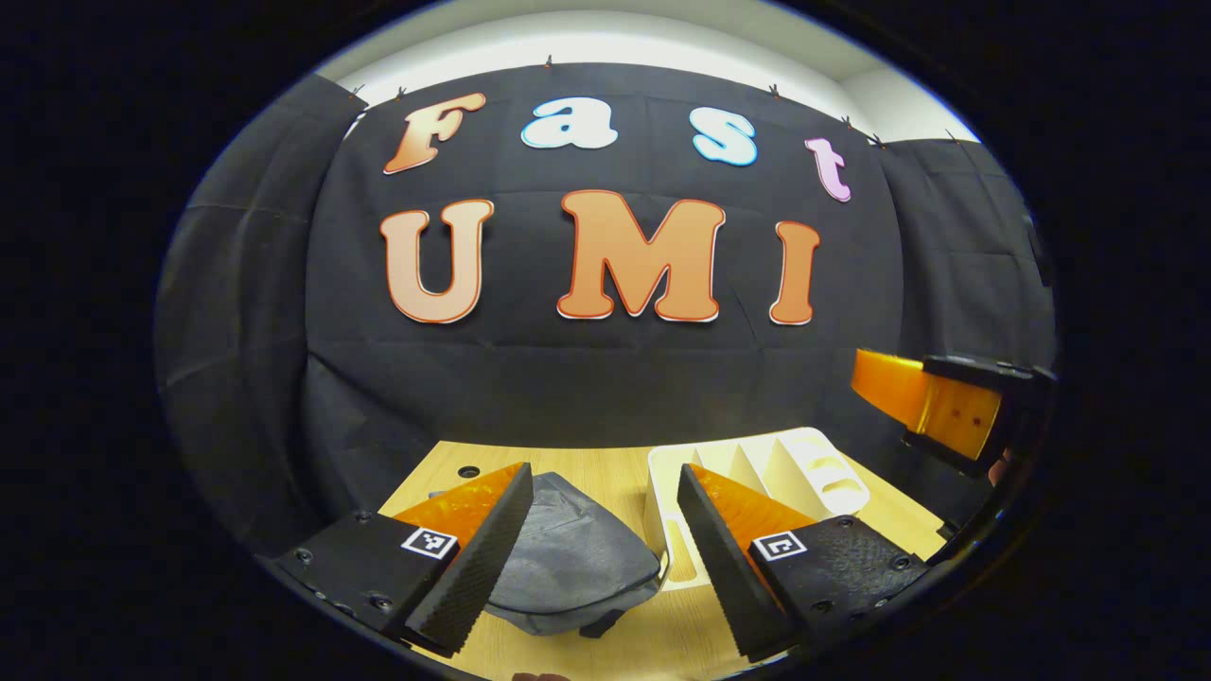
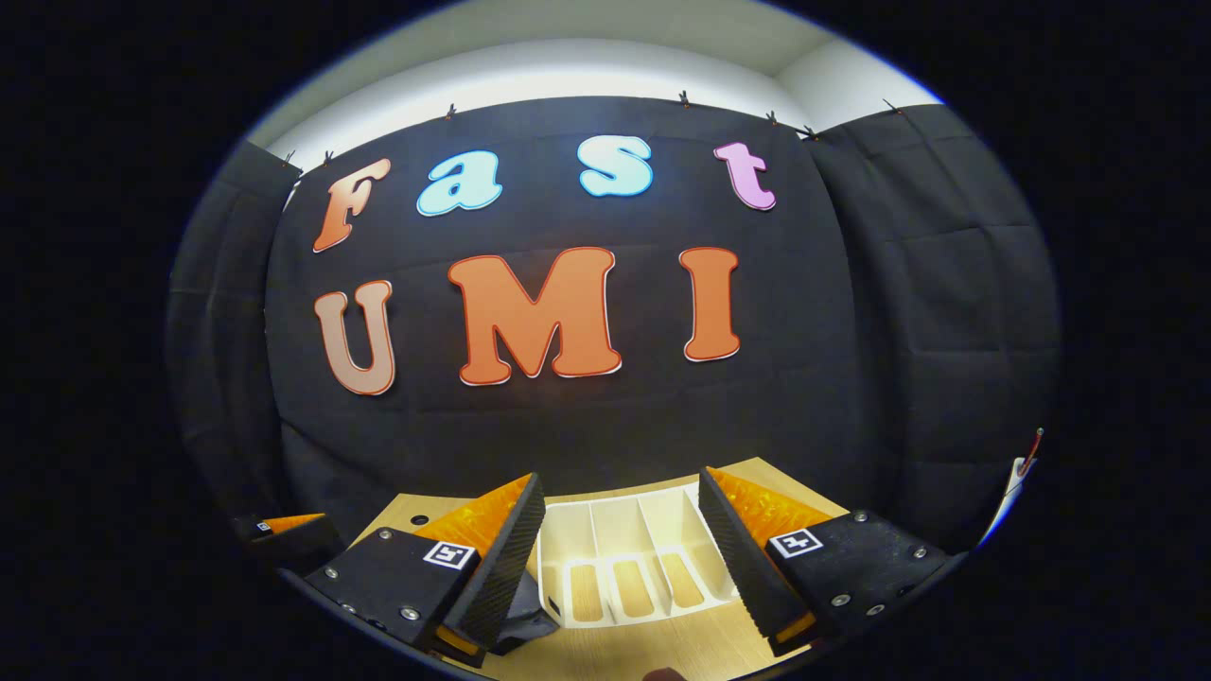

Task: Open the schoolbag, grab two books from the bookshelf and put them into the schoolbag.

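Left gripper, jaws apart and empty, hangs nearer the bag, dead ahead below; right gripper, also parted, faces the shelf.

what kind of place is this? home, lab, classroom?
Most likely a staged recording booth, not a home: black cloth wall pinned up on all sides, a bare wooden table carrying just a grey schoolbag and a white divided bookshelf, and both hand-held grippers, left gripper and right gripper, open above it.
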{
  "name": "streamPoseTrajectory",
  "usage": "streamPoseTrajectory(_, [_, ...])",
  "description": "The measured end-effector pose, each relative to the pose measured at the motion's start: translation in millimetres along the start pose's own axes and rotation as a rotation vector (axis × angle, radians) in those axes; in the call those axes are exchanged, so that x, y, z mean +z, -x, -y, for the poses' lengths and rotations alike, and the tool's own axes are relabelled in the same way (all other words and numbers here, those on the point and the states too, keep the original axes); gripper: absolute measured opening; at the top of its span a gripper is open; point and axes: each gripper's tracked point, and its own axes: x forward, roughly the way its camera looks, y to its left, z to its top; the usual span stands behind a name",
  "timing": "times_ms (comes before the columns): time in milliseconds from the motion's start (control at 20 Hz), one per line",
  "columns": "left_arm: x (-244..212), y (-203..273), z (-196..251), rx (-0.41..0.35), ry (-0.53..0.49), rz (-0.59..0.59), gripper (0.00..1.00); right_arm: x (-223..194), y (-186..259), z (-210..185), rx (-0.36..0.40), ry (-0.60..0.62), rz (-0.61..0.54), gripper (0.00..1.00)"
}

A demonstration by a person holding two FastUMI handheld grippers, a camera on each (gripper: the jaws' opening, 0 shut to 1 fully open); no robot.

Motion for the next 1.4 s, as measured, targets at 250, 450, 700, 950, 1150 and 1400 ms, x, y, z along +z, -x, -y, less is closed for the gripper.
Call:
streamPoseTrajectory(250, [13.2, 11.2, 4.5, 0.036, -0.066, 0.071, 0.97, -8.3, 12.0, 20.0, -0.014, 0.03, 0.016, 0.97])
streamPoseTrajectory(450, [18.3, 16.2, 9.1, 0.047, -0.059, 0.091, 0.97, -6.3, 12.3, 21.0, -0.01, 0.033, 0.024, 0.97])
streamPoseTrajectory(700, [18.5, 28.7, 2.5, 0.076, -0.064, 0.087, 0.97, -7.1, 13.4, 22.4, -0.021, 0.028, 0.018, 0.97])
streamPoseTrajectory(950, [15.6, 35.2, -1.8, 0.093, -0.066, 0.076, 0.97, -8.6, 13.5, 25.0, -0.025, 0.022, 0.016, 0.97])
streamPoseTrajectory(1150, [13.9, 39.6, -1.6, 0.094, -0.064, 0.074, 0.97, -7.9, 14.4, 25.2, -0.012, 0.017, 0.011, 0.97])
streamPoseTrajectory(1400, [17.5, 42.9, 0.0, 0.089, -0.065, 0.082, 0.97, -7.4, 16.5, 24.5, 0.003, 0.013, 0.009, 0.97])
